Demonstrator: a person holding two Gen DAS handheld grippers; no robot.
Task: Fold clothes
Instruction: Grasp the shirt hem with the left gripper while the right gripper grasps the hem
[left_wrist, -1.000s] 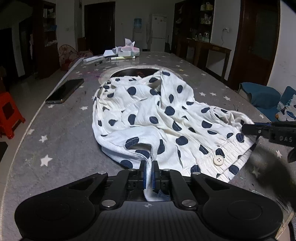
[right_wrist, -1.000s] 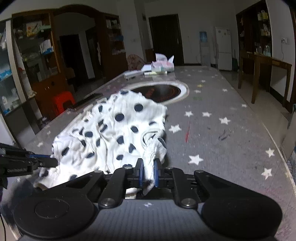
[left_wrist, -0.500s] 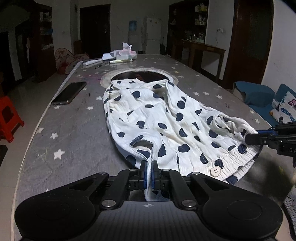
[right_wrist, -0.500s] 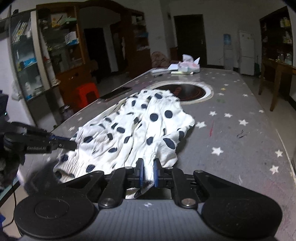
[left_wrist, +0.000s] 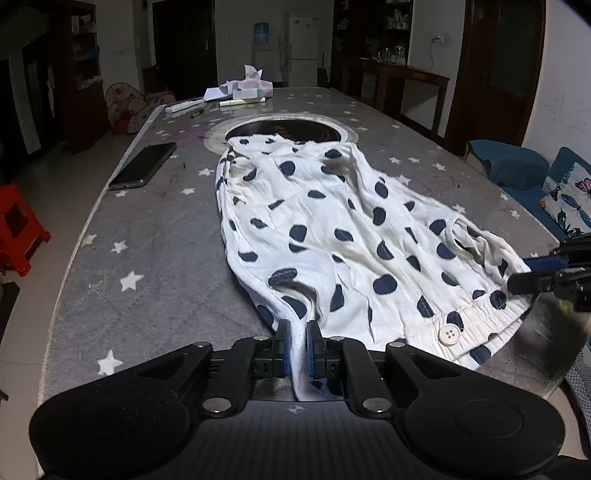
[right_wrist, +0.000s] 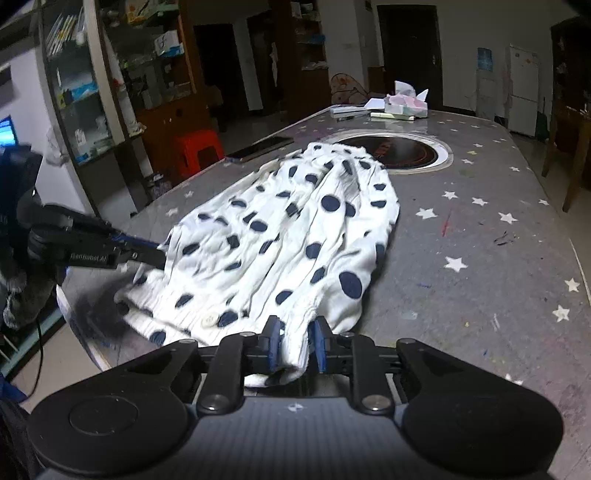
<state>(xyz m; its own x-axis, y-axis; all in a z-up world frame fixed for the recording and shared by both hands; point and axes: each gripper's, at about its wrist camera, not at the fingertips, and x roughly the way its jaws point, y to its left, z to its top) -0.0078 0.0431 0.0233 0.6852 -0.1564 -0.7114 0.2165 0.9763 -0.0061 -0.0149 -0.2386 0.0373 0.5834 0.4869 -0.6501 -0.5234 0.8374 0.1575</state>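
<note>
Left wrist: tissue box (left_wrist: 254, 91) with tissues

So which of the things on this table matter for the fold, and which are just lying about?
Part of the job:
- polka-dot garment, stretched flat on the table
- left gripper and right gripper, jaws just opening, fabric between each pair

Just lying about:
- phone
- tissue box and papers at the far end
- round inset in the tabletop

Star-patterned table (left_wrist: 155, 258) bears polka-dot garment (left_wrist: 332, 229), phone (left_wrist: 144, 170).
</note>
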